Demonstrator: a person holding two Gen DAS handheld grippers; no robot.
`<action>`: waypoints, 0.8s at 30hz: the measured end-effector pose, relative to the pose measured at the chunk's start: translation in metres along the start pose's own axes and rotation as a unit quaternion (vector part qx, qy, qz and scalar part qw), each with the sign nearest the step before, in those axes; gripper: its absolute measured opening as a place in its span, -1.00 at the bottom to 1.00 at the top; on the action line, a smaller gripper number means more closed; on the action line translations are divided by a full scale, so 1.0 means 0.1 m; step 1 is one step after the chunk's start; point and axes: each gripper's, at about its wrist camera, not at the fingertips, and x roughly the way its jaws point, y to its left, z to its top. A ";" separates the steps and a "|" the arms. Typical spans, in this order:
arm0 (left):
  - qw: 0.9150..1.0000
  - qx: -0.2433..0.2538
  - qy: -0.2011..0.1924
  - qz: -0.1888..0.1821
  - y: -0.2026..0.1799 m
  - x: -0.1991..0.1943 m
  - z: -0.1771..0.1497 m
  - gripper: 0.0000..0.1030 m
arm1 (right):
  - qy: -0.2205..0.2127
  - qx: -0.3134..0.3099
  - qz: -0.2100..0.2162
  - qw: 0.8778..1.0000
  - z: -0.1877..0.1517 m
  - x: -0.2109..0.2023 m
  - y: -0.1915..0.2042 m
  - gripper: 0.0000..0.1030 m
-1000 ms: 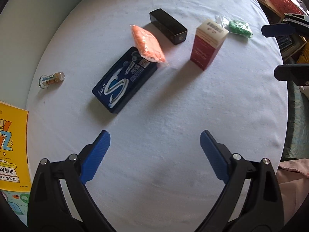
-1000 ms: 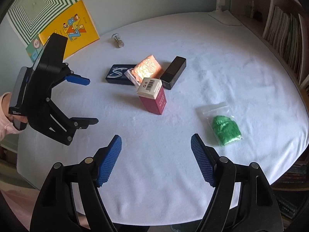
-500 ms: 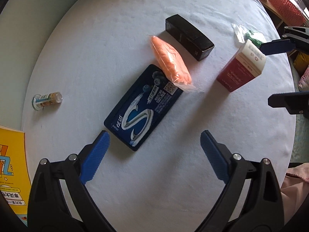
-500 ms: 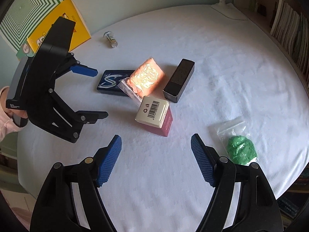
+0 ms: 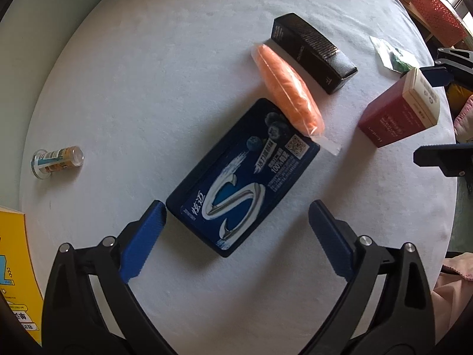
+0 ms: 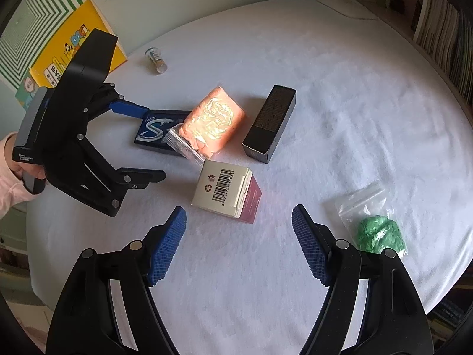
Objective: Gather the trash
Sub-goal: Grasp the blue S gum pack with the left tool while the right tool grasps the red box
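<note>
2 grippers hang spread and empty over the table (image 5: 147,74). The left gripper (image 5: 236,230) is nearer the dark blue gum tin (image 5: 242,177), lying flat with its long axis diagonal between the blue fingertips.

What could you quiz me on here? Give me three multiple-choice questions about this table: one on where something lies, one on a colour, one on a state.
1. The orange packet rests partly on:
A. the dark blue box
B. the yellow book
C. the green bag

2. The long box beside the packet is:
A. white
B. black
C. pink

3. The right gripper is:
A. clamped on the red carton
B. shut, empty
C. open, empty

Answers: 1 A, the packet's end overlaps the dark blue box; 2 B, it looks black in both views; 3 C, its fingers stand apart over bare cloth.
</note>
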 end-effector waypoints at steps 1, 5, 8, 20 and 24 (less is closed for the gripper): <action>1.000 0.000 0.000 -0.002 0.01 0.03 0.03 0.84 | 0.000 0.000 -0.001 1.000 0.00 0.01 0.00 0.43; 1.000 0.008 0.000 -0.014 0.08 0.11 0.08 0.85 | 0.003 0.002 -0.003 1.000 0.04 0.08 0.01 0.42; 1.000 0.017 -0.006 -0.019 0.14 0.12 0.16 0.84 | 0.003 0.002 -0.005 1.000 0.04 0.08 -0.02 0.32; 0.998 0.065 -0.019 -0.018 -0.08 0.16 0.46 0.11 | -0.003 0.017 -0.007 1.000 0.05 0.16 -0.07 -0.44; 0.998 0.046 -0.015 -0.026 -0.06 0.16 0.45 0.06 | -0.011 0.019 -0.006 1.000 0.00 0.04 -0.10 -0.44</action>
